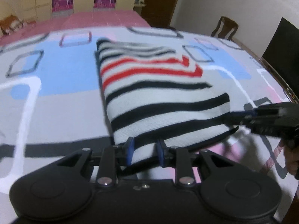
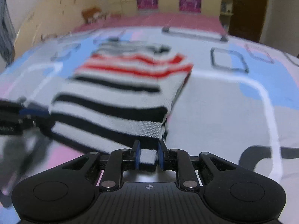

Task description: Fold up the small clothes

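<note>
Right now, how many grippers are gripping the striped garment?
2. The left gripper clamps the striped garment's near hem; the right gripper clamps the hem corner further along.

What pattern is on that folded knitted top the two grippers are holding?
The folded knitted top is white with horizontal black stripes and a band of red stripes farther up, clearest in the left wrist view.

The left claw (image 1: 144, 154) pinches the near hem of a striped sweater (image 1: 155, 97) lying on the patterned bed (image 1: 56, 93); the right claw (image 1: 233, 116) grips its right corner
</note>
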The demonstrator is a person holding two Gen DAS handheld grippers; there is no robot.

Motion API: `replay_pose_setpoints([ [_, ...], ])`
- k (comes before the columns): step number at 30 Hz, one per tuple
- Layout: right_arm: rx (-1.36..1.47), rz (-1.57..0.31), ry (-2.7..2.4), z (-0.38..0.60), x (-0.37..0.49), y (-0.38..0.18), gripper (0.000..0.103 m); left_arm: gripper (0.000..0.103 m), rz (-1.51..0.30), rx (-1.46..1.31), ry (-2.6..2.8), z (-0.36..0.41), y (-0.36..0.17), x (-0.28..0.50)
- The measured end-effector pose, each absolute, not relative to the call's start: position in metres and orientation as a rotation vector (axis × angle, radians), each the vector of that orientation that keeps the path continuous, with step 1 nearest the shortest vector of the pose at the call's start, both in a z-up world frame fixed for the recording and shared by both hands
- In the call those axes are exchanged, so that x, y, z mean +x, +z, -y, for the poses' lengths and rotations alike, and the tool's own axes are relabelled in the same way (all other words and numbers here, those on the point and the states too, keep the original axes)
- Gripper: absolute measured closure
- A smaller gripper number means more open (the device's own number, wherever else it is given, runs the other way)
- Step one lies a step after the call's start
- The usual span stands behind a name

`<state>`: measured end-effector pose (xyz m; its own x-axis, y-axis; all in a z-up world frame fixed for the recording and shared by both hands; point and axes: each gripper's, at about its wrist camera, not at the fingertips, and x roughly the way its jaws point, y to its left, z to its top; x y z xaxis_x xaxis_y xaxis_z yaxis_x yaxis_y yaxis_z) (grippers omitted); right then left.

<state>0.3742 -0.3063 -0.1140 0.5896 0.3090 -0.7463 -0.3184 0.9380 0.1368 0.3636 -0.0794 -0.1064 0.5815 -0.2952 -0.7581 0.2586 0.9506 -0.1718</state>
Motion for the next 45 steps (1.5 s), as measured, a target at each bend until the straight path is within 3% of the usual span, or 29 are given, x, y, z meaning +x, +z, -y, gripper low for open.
replay_pose_setpoints([
  [5, 0.041, -0.763, 0.397, 0.309, 0.372, -0.093, 0.084, 0.078, -0.921, -0.037, -0.295, 0.085, -0.114, 0.365],
  [9, -0.047, -0.921, 0.394, 0.294, 0.383, -0.131, 0.085, 0.077, -0.93, -0.052, -0.278, 0.086, -0.12, 0.366],
  [19, -0.059, -0.91, 0.431, 0.299, 0.382, -0.133, 0.084, 0.077, -0.937, -0.03, -0.249, 0.089, -0.118, 0.366],
  [20, -0.059, -0.915, 0.441, 0.301, 0.384, -0.131, 0.084, 0.075, -0.939, -0.035, -0.247, 0.089, -0.113, 0.366],
  [22, 0.006, -0.865, 0.441, 0.312, 0.38, -0.112, 0.084, 0.047, -0.889, -0.063, -0.231, 0.086, -0.096, 0.365],
  [24, 0.053, -0.804, 0.445, 0.321, 0.385, -0.095, 0.084, 0.03, -0.807, -0.058, -0.225, 0.087, -0.078, 0.368],
  [27, 0.026, -0.744, 0.437, 0.314, 0.41, -0.083, 0.084, 0.042, -0.791, -0.023, -0.232, 0.097, -0.071, 0.394],
  [30, 0.032, -0.777, 0.462, 0.3, 0.441, -0.096, 0.084, 0.042, -0.852, -0.032, -0.223, 0.105, -0.088, 0.426],
  [33, -0.048, -0.855, 0.454, 0.288, 0.456, -0.131, 0.085, 0.028, -0.94, 0.063, -0.177, 0.115, -0.115, 0.444],
  [37, -0.03, -0.838, 0.49, 0.299, 0.451, -0.113, 0.084, 0.028, -0.948, 0.014, -0.18, 0.107, -0.105, 0.44],
  [38, 0.036, -0.829, 0.488, 0.312, 0.45, -0.109, 0.08, 0.024, -0.929, 0.01, -0.175, 0.105, -0.1, 0.436],
  [39, 0.093, -0.833, 0.482, 0.324, 0.451, -0.11, 0.066, 0.01, -0.915, 0.006, -0.172, 0.102, -0.098, 0.433],
  [40, 0.158, -0.843, 0.471, 0.336, 0.453, -0.11, 0.02, 0.001, -0.909, -0.005, -0.173, 0.098, -0.097, 0.431],
  [41, 0.233, -0.846, 0.47, 0.35, 0.454, -0.112, 0.006, 0.0, -0.913, -0.02, -0.171, 0.093, -0.098, 0.432],
  [45, 0.476, -0.914, 0.509, 0.39, 0.469, -0.122, 0.005, 0.002, -0.958, -0.116, -0.166, 0.075, -0.106, 0.444],
])
